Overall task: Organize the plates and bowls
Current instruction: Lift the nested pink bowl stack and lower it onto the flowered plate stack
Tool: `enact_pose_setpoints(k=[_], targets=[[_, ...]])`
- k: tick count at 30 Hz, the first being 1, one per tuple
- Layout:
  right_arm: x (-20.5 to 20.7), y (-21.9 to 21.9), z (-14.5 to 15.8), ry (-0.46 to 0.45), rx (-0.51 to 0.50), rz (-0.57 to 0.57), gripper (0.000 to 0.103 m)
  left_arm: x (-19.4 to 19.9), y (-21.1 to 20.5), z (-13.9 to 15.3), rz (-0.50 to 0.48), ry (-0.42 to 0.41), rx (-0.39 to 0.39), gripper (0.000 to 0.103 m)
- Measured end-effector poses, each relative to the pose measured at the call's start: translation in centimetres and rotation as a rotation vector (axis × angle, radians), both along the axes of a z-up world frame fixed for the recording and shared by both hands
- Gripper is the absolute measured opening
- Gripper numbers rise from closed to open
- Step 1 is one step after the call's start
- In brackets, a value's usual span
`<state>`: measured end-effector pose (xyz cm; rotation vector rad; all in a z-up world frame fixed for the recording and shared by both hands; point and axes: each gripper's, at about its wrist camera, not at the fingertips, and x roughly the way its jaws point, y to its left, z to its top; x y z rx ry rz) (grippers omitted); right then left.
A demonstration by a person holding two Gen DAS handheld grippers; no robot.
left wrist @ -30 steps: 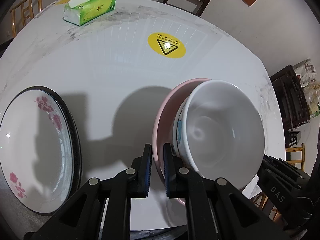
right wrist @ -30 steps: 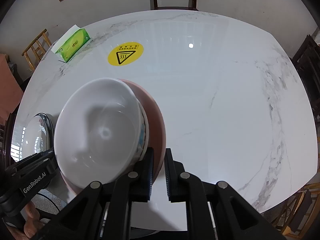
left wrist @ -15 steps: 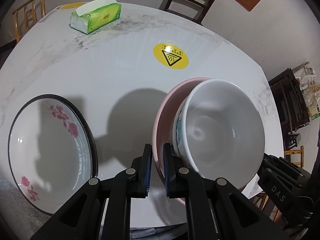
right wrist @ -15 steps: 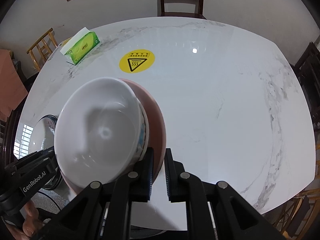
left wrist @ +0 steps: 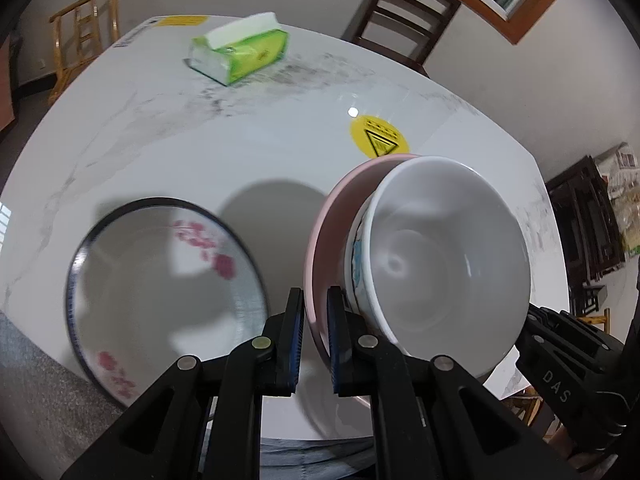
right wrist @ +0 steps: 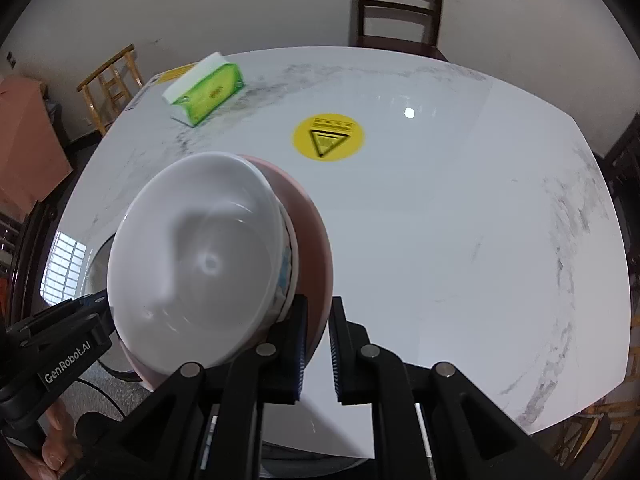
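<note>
Both grippers carrying the bowl stack, floral plate coming up underneath

The left gripper (left wrist: 311,334) and right gripper (right wrist: 318,346) are each pinching opposite sides of the shallow pink plate's (left wrist: 320,248) rim, jaws nearly closed on it, with the deep white ceramic bowl (left wrist: 444,264) sitting inside. Compared with a second ago, the stack is riding higher and the black-rimmed white plate with red flowers (left wrist: 160,280) is sliding in closer, so I'd guess that's the landing spot. That plate is sitting near the bench (right wrist: 440,220) edge though; farther back there's loads of open marble before the yellow warning sticker (right wrist: 328,138) and green tissue box (left wrist: 240,56).
</note>
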<state>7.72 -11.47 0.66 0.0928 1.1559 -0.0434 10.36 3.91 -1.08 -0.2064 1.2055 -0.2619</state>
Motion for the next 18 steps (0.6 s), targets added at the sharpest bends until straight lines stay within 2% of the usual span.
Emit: enact_pose_setpoints(k=[9, 18], targets=[[0.6, 6.3, 1.3, -0.024, 0.005, 0.107, 0.011, -1.2, 6.2, 1.5, 0.093, -0.027, 0.020, 0.007], [1.0, 12.1, 0.7, -0.009, 0.029, 0.201, 0.011, -2.7, 11.5, 1.6, 0.179, -0.022, 0.051, 0.007]])
